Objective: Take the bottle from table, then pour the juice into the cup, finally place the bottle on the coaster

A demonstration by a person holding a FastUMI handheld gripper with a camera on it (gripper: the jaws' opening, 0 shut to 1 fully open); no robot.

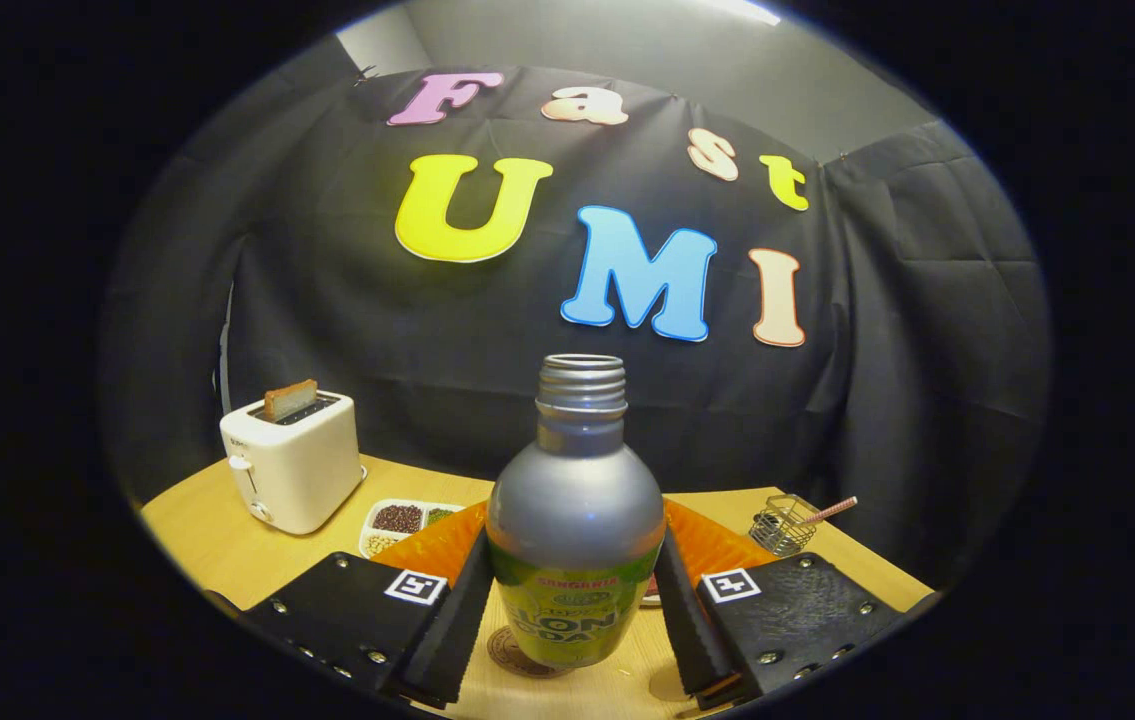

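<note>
Wooden tabletop (227,560) bearing a white toaster (292,475) at ten o'clock; uncapped grey bottle with green label (575,540) stands upright between gripper (572,625) fingers, both clamped on it, above a round coaster (517,655)

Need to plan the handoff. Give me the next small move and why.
Probably open the tool and back away: the uncapped bottle stands upright on the round coaster, both fingers pressed on its sides, so placing looks finished.

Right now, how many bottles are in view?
1: the bottle stands upright between the gripper fingers, over the coaster. Others may hide behind it.
</note>
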